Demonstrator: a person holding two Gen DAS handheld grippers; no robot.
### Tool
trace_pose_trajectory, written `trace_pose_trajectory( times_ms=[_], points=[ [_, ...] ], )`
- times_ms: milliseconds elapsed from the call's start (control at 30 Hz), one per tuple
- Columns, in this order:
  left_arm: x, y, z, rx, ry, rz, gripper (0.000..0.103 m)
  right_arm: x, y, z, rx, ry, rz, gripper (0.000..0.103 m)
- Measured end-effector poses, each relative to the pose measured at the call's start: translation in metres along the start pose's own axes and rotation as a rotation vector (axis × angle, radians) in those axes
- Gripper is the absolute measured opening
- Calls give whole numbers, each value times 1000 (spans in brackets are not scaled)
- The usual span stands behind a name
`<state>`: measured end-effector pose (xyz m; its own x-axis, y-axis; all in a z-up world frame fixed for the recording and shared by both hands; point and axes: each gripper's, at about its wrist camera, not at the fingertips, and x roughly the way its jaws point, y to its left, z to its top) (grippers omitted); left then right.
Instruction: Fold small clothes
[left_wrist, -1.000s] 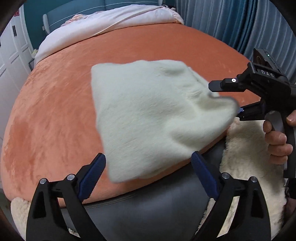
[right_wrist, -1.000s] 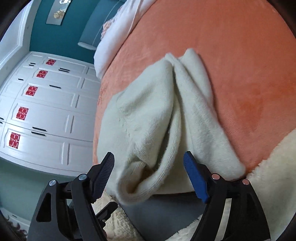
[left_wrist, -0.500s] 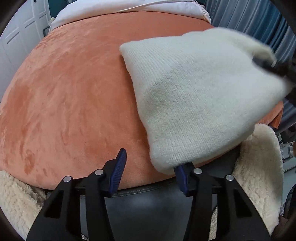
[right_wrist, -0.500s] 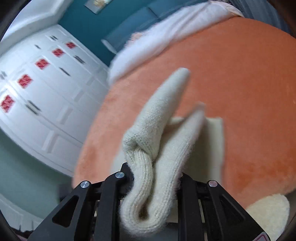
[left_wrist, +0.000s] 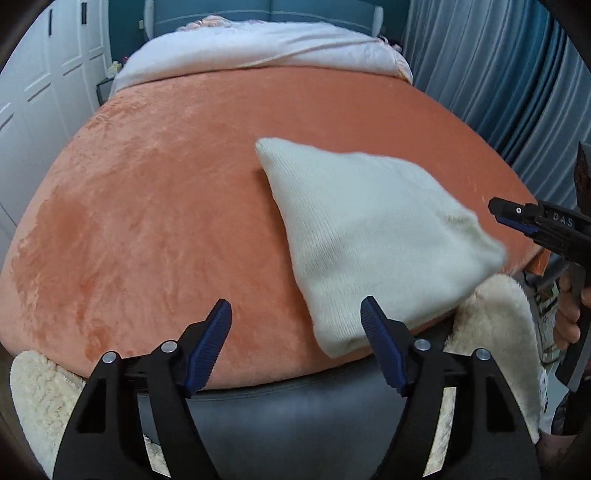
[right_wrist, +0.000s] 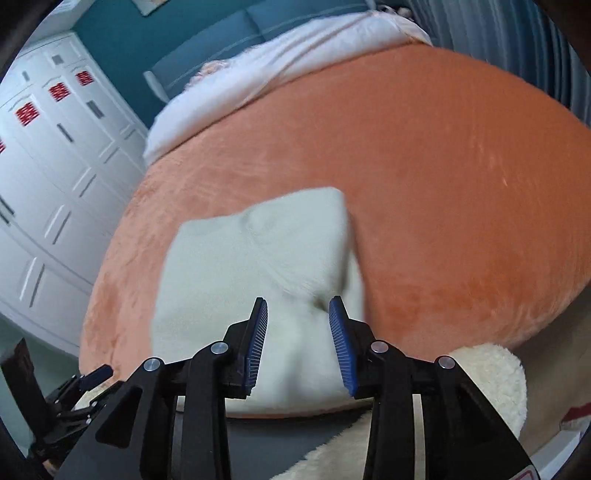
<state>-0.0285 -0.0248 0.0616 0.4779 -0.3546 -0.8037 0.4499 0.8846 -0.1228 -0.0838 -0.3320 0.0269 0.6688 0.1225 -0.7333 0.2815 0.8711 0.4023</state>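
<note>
Two hand-held grippers are seen over one cream knitted garment (left_wrist: 373, 236), which lies folded on the orange plush bedspread (left_wrist: 155, 206) near its front edge, part of it overhanging towards the dark bed frame (left_wrist: 295, 402). The left gripper (left_wrist: 295, 332) is spread, its jaws having just been opening; nothing is pinched, though the right-hand pad stands just beside the garment's near corner. The right gripper (right_wrist: 297, 325) is partly spread and has likewise just been opening; cloth is seen between the blue ribbed pads (right_wrist: 258, 332), but no pressure on it is evident, so it is judged released.

Risks noted: the garment's edges are blurred, so it is judged not fully settled, and the fold could spring open. The overhanging corner could slide off the edge, the plush surface offering little hold. A pad could snag the loose knit on withdrawal and drag the fold askew.

Markings: the letters "DAS" are read on the right gripper's body in the left wrist view. Red paper emblems (right_wrist: 59, 90) are seen on the white wardrobe doors (right_wrist: 55, 192); their characters cannot be read.
</note>
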Motion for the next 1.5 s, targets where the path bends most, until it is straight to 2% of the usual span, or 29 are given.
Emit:
trace_pose_trajectory(
  times_ms=[67, 133, 167, 200, 233, 300, 333, 433, 467, 533, 600, 633, 667, 700, 767, 833, 867, 933, 1000, 1033, 1067, 1100, 1167, 1233, 1300, 1367, 1433, 1467, 1500],
  points=[
    [-11, 13, 9, -67, -40, 24, 79, -5, 31, 17, -51, -31, 73, 32],
    [-11, 28, 19, -129, -51, 50, 79, 7, 69, 25, -136, 0, 135, 26],
    [-11, 32, 22, -150, -52, 63, 79, 19, 83, 23, -180, 17, 142, 20],
    [-11, 37, 24, -163, -57, 75, 79, 37, 92, 21, -209, 49, 135, 20],
    [-12, 38, 25, -169, -59, 88, 79, 60, 100, 14, -225, 115, 131, 20],
    [-13, 42, 27, -181, -59, 105, 79, 132, 110, -13, -263, 348, 102, 19],
    [-14, 43, 26, -188, -60, 104, 79, 154, 108, -27, -279, 402, 88, 17],
    [-13, 42, 23, -180, -49, 116, 82, 140, 109, -16, -252, 414, 113, 13],
    [-11, 43, 22, -176, -45, 121, 86, 126, 104, -6, -211, 379, 121, 8],
    [-8, 40, 19, -169, -42, 111, 86, 89, 93, 11, -166, 263, 135, 8],
    [0, 34, 19, -160, -25, 97, 86, 70, 73, 16, -150, 191, 53, 8],
    [3, 29, 19, -154, -20, 83, 86, 75, 59, 14, -146, 194, -16, 8],
    [7, 23, 20, -144, -19, 69, 86, 88, 50, 7, -157, 228, -91, 7],
    [10, 17, 20, -131, -18, 61, 86, 110, 34, -5, -175, 296, -151, 0],
    [15, 3, 23, -97, -14, 48, 86, 110, 16, -11, -97, 297, -81, 0],
    [18, -10, 27, -57, -20, 49, 86, 79, 11, 3, 13, 243, -26, 2],
    [19, -16, 29, -41, -24, 47, 86, 60, 9, 9, 35, 180, -14, 4],
    [25, -28, 33, -13, -32, 40, 86, 39, 7, 18, 11, 128, -52, 4],
    [38, -38, 36, 3, -13, 49, 86, 48, -5, 16, -55, 160, -152, 0],
    [49, -43, 36, 5, 14, 55, 86, 68, -12, 10, -79, 221, -188, 0],
    [60, -47, 37, 5, 44, 58, 86, 87, -20, 2, -78, 288, -192, 0],
    [73, -49, 36, 4, 79, 67, 86, 93, -27, -2, -47, 297, -170, 0],
    [93, -53, 33, 7, 143, 90, 86, 80, -28, 8, -6, 278, -136, 0],
    [107, -50, 29, -12, 198, 108, 86, 60, -28, 18, 50, 218, -95, 0],
    [109, -44, 27, -57, 212, 78, 86, 45, -28, 27, 84, 172, -40, 10],
    [110, -42, 26, -79, 221, 66, 86, 40, -27, 37, 68, 136, -38, 15],
    [110, -43, 26, -82, 222, 71, 86, 47, -27, 46, 56, 121, -54, 35],
    [109, -44, 26, -80, 218, 73, 86, 58, -23, 41, 57, 124, -60, 54],
    [107, -45, 26, -78, 215, 76, 86, 69, -26, 41, 60, 139, -55, 60]
  ],
)
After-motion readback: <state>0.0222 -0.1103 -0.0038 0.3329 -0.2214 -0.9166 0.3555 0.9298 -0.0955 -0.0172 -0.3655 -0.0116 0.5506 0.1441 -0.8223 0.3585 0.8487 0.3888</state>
